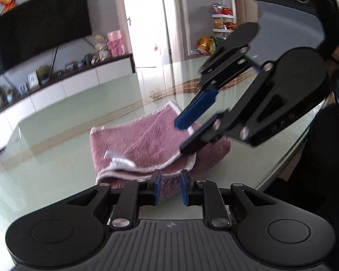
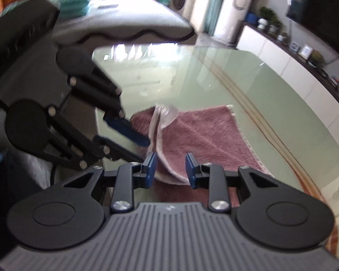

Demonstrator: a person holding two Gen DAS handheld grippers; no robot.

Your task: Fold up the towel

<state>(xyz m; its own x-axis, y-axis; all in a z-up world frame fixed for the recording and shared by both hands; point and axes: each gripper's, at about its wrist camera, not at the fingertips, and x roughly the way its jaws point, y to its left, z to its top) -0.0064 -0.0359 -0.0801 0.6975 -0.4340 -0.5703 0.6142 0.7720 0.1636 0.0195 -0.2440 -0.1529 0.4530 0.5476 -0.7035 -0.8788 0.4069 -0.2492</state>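
From the left wrist, the pink towel is seen lying partly folded on the glass table; the left gripper, jaws narrowly apart, is held at its near edge, nothing pinched. From the right wrist, the right gripper is seen with jaws apart astride the towel's raised white hem.

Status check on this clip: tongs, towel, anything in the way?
Left tongs open by towel edge. Right tongs open, straddling its lifted fold. Towel part-folded on glass table. Nothing blocking.

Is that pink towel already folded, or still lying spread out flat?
Partly folded: the towel lies doubled on the glass table, its white-trimmed upper layer raised over the lower one.
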